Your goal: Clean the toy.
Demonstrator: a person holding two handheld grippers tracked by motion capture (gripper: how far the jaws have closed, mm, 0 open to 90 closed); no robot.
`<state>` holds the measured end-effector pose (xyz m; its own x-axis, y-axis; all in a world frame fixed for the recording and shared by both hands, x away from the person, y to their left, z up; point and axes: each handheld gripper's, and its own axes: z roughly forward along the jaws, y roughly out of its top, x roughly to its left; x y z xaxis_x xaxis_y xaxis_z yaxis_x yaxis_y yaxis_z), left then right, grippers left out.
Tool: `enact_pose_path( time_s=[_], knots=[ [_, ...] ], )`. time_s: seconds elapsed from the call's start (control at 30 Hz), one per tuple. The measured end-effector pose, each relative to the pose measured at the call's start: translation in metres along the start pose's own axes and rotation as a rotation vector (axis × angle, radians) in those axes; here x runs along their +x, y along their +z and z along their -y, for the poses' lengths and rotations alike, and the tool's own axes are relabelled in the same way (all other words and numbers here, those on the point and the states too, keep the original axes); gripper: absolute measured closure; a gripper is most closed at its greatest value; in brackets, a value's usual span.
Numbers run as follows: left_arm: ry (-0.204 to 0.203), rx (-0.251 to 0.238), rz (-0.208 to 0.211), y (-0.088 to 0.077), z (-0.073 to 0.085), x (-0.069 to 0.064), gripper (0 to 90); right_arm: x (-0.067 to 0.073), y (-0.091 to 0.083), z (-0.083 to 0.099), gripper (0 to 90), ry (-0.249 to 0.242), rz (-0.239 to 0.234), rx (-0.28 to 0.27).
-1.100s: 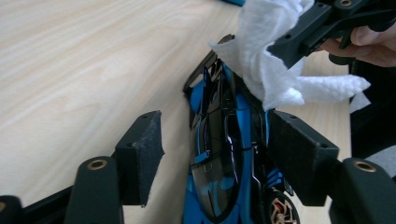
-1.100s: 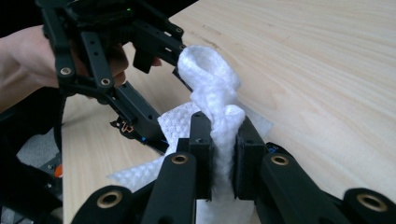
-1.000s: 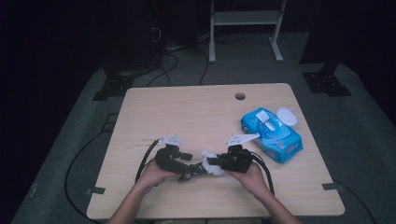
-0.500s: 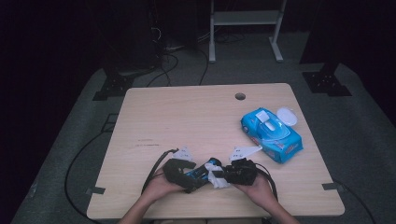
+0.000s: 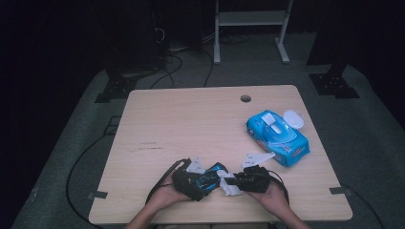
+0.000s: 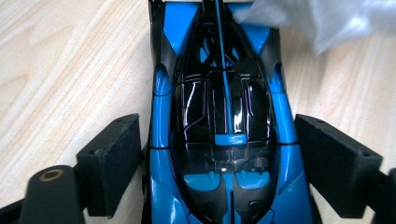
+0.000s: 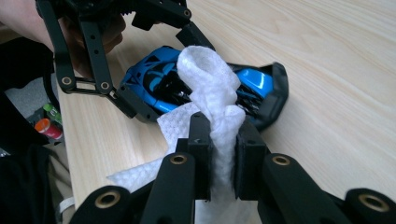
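Two grippers meet near the surface's front edge: the left gripper [image 6: 219, 163], fingers just opening, straddles the blue toy car [image 6: 224, 116] ungripped; the right gripper [image 7: 223, 154] pinches a white wipe [image 7: 210, 93].

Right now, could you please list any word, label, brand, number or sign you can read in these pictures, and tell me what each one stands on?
No text can be read.
Blue wet-wipe pack: print on its top and a red patch near its corner, too small and blurred to read.
Blue and black toy car: no lettering or number on its roof or sides.
White wipe: plain.
Table: faint marks near the middle left, unreadable.
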<state>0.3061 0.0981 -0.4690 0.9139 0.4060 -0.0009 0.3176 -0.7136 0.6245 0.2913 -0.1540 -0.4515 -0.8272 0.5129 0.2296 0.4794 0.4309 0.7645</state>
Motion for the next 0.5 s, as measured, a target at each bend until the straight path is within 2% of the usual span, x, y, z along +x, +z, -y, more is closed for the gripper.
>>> enact_pose_path(
  time_s=[0.07,0.23,0.3,0.33,0.5],
  knots=[
    [0.02,0.01,-0.001,0.002,0.0,-0.002,14.4,-0.001,-0.004,0.004,79.0,0.005,0.005,-0.003],
    [0.024,0.005,0.0,0.005,-0.003,-0.001,13.8,-0.005,-0.012,0.01,78.7,0.023,0.017,-0.011],
    [0.038,-0.005,0.008,0.004,-0.004,-0.001,17.0,-0.006,-0.015,0.011,78.7,0.028,0.021,-0.019],
    [0.036,-0.008,0.008,0.004,-0.004,-0.002,22.8,-0.007,-0.016,0.011,78.6,0.03,0.023,-0.022],
    [0.028,0.002,-0.009,0.001,-0.004,-0.003,24.7,-0.008,-0.021,0.011,78.6,0.027,0.031,-0.041]
  ],
)
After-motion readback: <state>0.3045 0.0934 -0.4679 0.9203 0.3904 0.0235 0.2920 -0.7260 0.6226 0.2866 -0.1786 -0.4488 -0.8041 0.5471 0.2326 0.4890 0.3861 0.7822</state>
